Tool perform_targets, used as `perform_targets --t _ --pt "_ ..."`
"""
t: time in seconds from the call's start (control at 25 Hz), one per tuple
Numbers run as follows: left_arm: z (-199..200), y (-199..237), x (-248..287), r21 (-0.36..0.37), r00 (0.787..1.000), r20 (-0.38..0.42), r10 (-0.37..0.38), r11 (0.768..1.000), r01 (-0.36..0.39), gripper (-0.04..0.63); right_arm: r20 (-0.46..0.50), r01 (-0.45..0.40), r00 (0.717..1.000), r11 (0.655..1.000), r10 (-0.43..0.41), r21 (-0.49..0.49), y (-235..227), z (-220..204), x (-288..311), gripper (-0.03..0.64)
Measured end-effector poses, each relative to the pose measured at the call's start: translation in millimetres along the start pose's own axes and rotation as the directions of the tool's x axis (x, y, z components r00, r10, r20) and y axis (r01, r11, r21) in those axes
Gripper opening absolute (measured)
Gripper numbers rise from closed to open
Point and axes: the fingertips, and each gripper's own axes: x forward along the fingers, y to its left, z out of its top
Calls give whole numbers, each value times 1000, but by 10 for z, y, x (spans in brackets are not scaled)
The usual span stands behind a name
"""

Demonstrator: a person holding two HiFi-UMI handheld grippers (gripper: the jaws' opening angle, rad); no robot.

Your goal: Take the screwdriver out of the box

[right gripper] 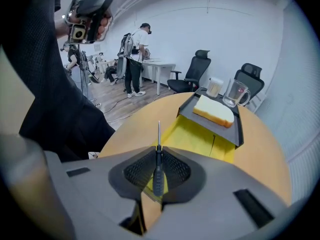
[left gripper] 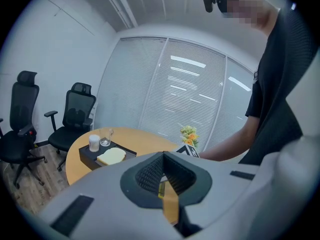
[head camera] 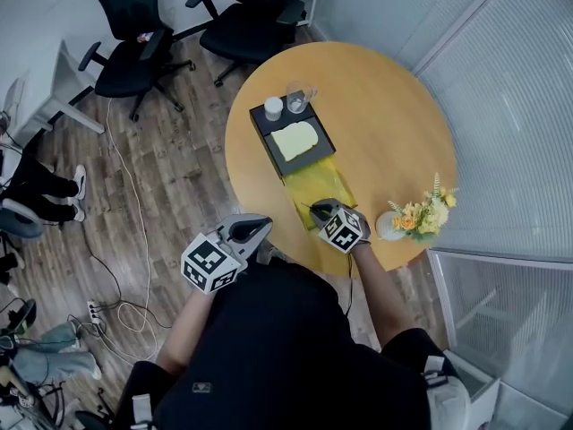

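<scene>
jaws of my right gripper [right gripper: 158, 158] are clamped on the screwdriver [right gripper: 158, 170], maybe just over the yellow box [right gripper: 197, 139]; left gripper [left gripper: 164, 178] is pinched together, holding nothing.

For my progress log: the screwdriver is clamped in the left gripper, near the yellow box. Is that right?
Not quite. The screwdriver is clamped in the right gripper, near the yellow box; the right gripper view shows it between the jaws. The left gripper has its jaws together with nothing between them.
</scene>
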Motion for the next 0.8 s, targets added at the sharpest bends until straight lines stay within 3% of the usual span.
perform_targets --t 0.2,0.36,0.6,0.8 --pt "38 -31 53 0 1000 23 -10 1000 10 6 100 87 991 996 -89 19 12 124 -238 34" --pt "9 -26 63 -18 999 37 -11 1000 12 6 198 146 966 983 -165 109 2 261 -484 34" --pt "-11 -22 149 -24 998 39 -44 999 44 6 352 163 904 958 -241 237 -62 508 -840 34" --pt "47 -37 247 -8 996 42 -81 997 81 6 454 166 833 926 -316 340 -112 772 -1252 34"
